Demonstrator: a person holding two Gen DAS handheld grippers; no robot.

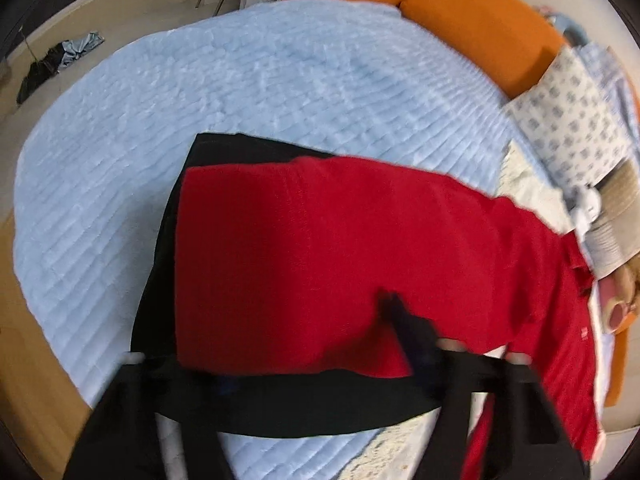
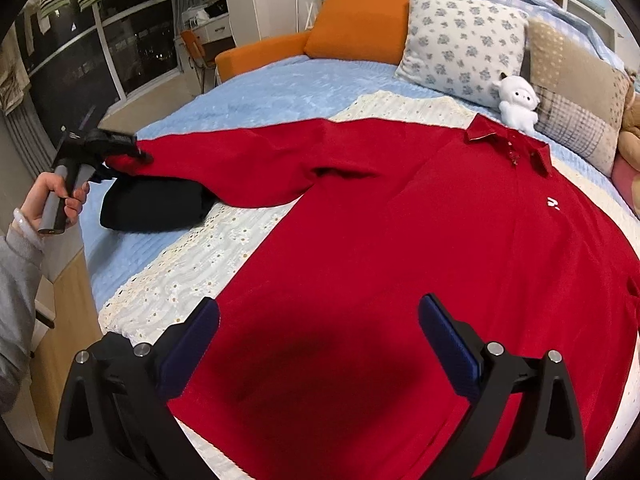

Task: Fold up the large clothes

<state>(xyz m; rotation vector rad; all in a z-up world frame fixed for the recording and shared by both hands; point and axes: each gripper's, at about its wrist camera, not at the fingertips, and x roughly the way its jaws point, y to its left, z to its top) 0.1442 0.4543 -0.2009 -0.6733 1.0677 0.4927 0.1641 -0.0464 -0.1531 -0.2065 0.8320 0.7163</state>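
Observation:
A large red long-sleeved polo shirt [image 2: 420,240] lies spread front-up on a white eyelet cloth [image 2: 208,256] on the bed, collar toward the pillows. My left gripper [image 2: 136,152] is shut on the cuff of its stretched-out sleeve [image 2: 248,160] and holds it above a folded black garment [image 2: 156,208]. In the left wrist view the red sleeve [image 1: 320,264] fills the middle, pinched at my left gripper [image 1: 396,312], with the black garment [image 1: 280,404] under it. My right gripper [image 2: 318,336] is open and empty, hovering over the shirt's lower hem.
Light blue quilted bedspread [image 1: 200,100] covers the bed. Orange cushions [image 2: 360,20], a floral pillow [image 2: 464,40], a patchwork pillow [image 2: 576,100] and a white plush toy [image 2: 518,100] sit at the head. A wooden floor edge [image 1: 28,340] lies at left.

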